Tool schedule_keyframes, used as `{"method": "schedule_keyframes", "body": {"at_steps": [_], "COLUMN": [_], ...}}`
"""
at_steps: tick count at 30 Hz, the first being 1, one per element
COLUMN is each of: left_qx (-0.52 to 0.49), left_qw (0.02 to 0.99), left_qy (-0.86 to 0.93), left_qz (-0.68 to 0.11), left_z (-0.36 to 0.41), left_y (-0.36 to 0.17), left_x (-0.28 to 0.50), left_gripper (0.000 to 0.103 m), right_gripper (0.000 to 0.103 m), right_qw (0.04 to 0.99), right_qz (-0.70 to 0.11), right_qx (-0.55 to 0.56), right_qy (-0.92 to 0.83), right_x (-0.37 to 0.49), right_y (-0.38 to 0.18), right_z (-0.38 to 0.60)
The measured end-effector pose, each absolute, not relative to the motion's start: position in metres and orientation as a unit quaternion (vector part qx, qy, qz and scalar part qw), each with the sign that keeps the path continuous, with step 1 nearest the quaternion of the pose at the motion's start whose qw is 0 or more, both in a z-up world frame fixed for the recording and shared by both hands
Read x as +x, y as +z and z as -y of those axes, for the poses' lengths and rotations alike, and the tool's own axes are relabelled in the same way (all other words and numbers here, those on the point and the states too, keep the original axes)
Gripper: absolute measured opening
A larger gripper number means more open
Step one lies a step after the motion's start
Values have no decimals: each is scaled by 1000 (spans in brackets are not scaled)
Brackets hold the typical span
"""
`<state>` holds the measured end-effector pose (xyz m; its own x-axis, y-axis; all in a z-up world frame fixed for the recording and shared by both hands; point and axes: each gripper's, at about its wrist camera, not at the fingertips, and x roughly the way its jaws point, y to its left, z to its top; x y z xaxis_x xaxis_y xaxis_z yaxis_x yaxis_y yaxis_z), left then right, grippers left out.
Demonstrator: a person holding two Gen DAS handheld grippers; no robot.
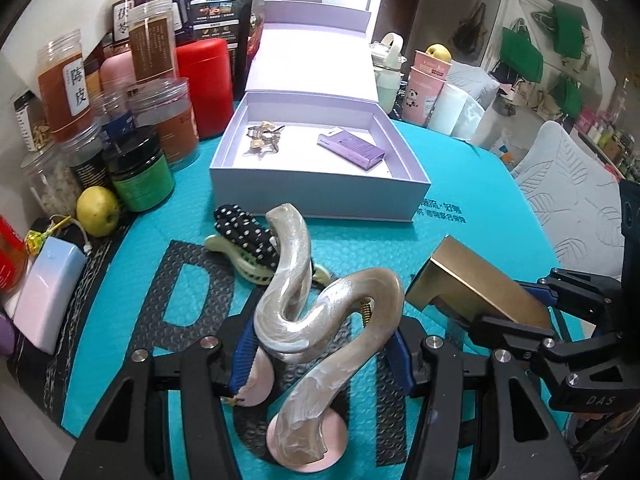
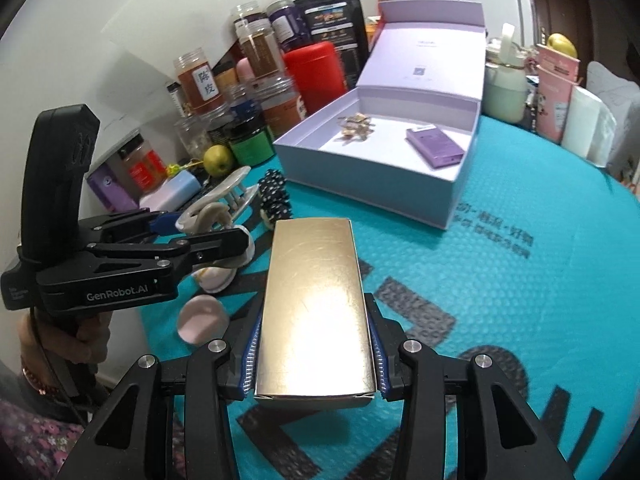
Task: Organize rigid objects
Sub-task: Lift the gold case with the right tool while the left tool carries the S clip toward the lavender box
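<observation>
Left gripper (image 1: 320, 364) is clamped on a big pearly beige swirled hair claw clip (image 1: 316, 320), right gripper (image 2: 314, 364) pinches a shiny gold rectangular carton (image 2: 316, 304) by its long sides. Both are held above the teal bubble mat (image 2: 520, 300), near the open lilac gift box (image 1: 320, 196). I'd clear the front wall first, then set each onto bare floor beside the small purple box (image 1: 352, 148) and gold trinkets (image 1: 264, 138).
</observation>
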<state>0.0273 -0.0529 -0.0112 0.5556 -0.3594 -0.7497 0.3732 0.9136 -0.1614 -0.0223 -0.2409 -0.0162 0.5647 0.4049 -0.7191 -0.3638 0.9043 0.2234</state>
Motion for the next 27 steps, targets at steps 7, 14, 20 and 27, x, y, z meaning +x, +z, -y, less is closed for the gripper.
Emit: {"method": "schedule_keyframes", "body": {"at_steps": [7,14,20,27], "left_qx": [11,12,0,-1], "left_qw": [883,884,889,896], "left_qy": [-218,-223,-218,-215], "left_qz": [-416,-410,-403,-388], "left_z": [65,71,71,69], "left_y": [-3,5,13,28], "left_x": [35,46,58,75], "left_gripper": [55,55,55,55], "right_gripper": [44,44,44,44], "right_qw": [888,884,889,898], "right_qz": [-410,-413,-403,-383], "right_qx": [30,43,41,30], "right_qy": [207,215,213,214], "right_x": [-15,0,16,29], "right_y": [-5,-1,7,25], "right_z": [254,258,258,257]}}
